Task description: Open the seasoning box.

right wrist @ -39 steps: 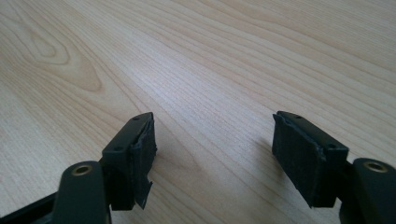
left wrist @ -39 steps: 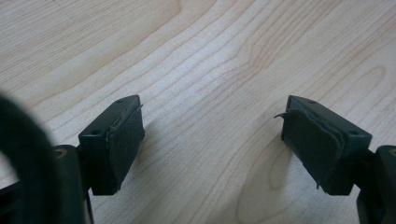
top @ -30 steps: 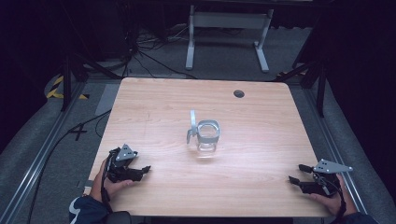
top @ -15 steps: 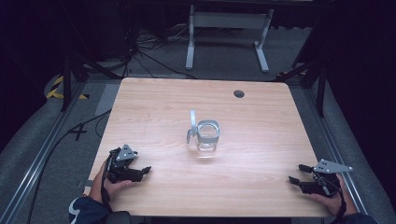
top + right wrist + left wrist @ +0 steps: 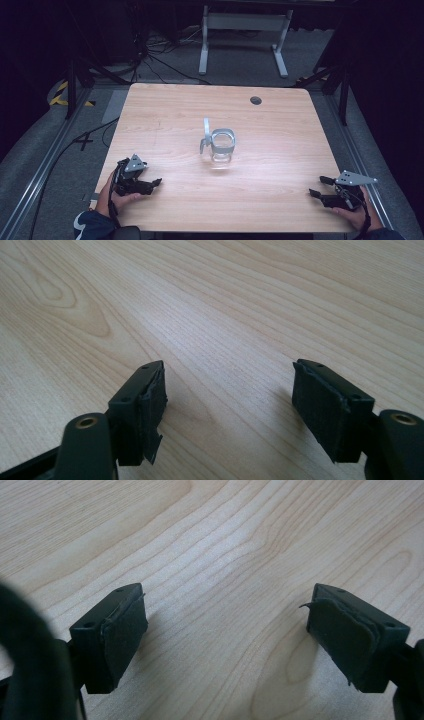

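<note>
Two black hand-held grippers rest at the near corners of a pale wooden table (image 5: 165, 120), one in each of your hands. Your left gripper (image 5: 152, 184) lies near the near-left corner with its jaws spread wide and nothing between them; they have just been opening a little further. In the left gripper view, only bare wood grain lies between its black rubber pads (image 5: 125, 630). Your right gripper (image 5: 320, 186) sits near the near-right corner, jaws likewise spread and empty. A clear glass jar with a hinged metal-clasped lid (image 5: 220, 145) stands upright near the middle of the table, well apart from both grippers. Its lid is swung open and stands on edge at the jar's left side, so the mouth is open to the top. Both grippers point inward toward the jar, which suggests a waiting pose, with the jaws held wide so that either can reach it. Beyond the far edge, a grey metal stand (image 5: 243, 35) rests on the dark floor.
</note>
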